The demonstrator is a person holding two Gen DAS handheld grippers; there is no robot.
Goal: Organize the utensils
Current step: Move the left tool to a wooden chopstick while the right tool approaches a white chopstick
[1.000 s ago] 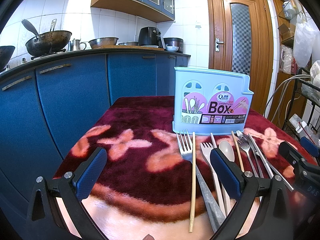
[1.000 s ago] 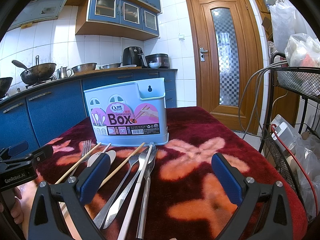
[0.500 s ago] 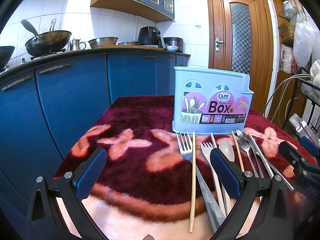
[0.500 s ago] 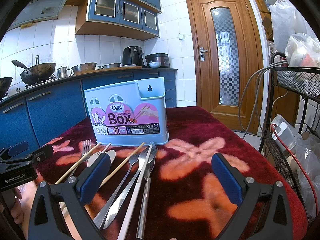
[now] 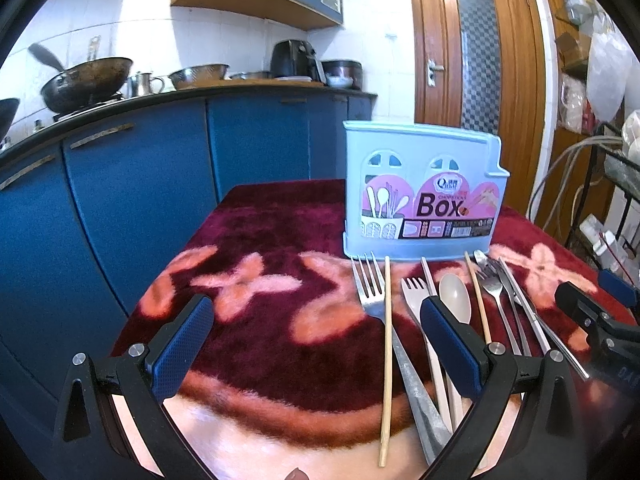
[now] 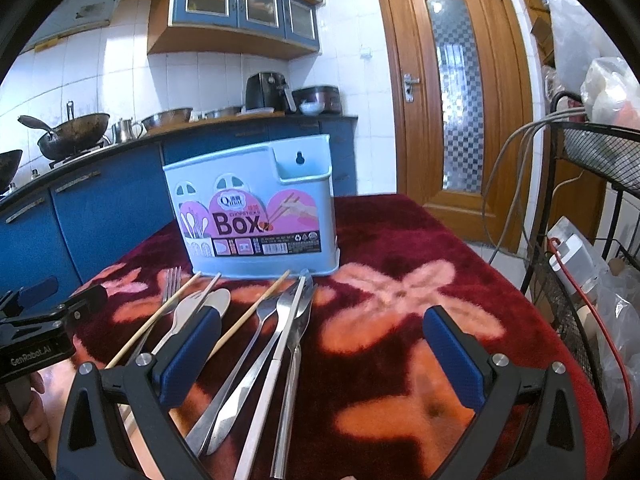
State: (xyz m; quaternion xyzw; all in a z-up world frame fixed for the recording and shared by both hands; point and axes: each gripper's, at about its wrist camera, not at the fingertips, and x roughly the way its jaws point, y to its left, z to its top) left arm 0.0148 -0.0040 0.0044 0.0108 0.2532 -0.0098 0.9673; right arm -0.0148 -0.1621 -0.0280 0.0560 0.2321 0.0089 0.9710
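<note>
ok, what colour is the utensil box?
Pale blue box, with a pink label reading "Box" on the front. Clearest in the right wrist view.

Both wrist cameras look low across the worktop toward the box, sharing it and the utensils.

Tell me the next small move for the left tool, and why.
Probably lower the left tool over the wooden chopstick and close on it. Both tools are open and hold nothing, every utensil lies flat on the red cloth, and the blue utensil box stands upright just beyond them. That chopstick lies between the left tool's fingers, beside the large fork.
</note>
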